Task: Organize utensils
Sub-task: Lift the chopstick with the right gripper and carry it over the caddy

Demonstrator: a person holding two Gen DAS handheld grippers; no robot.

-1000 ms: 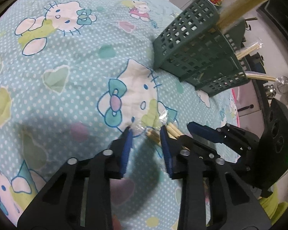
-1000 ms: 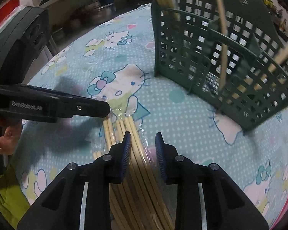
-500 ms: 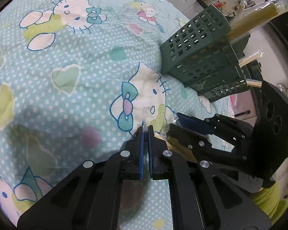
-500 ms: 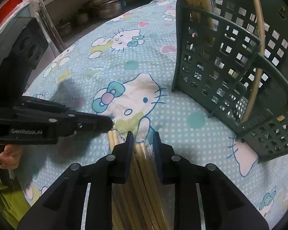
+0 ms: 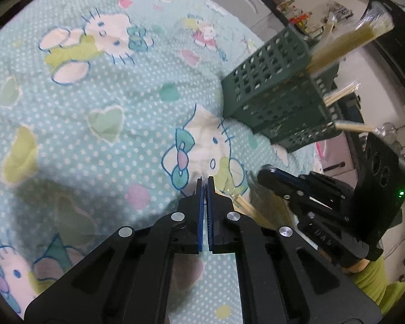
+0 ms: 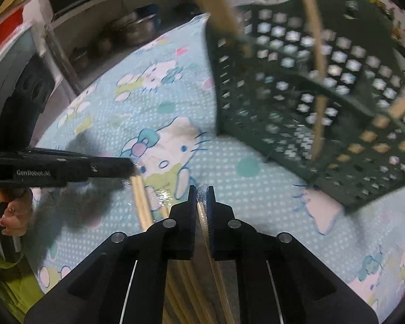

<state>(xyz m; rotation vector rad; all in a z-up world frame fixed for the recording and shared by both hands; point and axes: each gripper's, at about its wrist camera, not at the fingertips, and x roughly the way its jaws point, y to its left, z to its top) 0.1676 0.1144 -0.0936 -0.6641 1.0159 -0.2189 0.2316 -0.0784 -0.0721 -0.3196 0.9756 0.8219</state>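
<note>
A clear plastic bag of wooden chopsticks (image 6: pixel 141 202) lies on the Hello Kitty cloth (image 5: pixel 94 102). My left gripper (image 5: pixel 204 182) is shut, pinching the bag's open edge; it enters from the left in the right wrist view (image 6: pixel 133 166). My right gripper (image 6: pixel 201 191) is shut on a wrapped chopstick (image 6: pixel 203 221) drawn from the bag; it shows at the right of the left wrist view (image 5: pixel 267 175). A green slotted utensil basket (image 5: pixel 278 91) stands behind, holding several chopstick packs (image 5: pixel 348 46). It fills the upper right of the right wrist view (image 6: pixel 310 102).
Kitchen counters and pots (image 6: pixel 132 29) stand beyond the table's far edge. The person's hand and green sleeve (image 6: pixel 8 216) are at the lower left in the right wrist view.
My left gripper shut on the bag's edge. My right gripper closed on a chopstick and lifted toward the basket, which now looks nearer and blurred.
</note>
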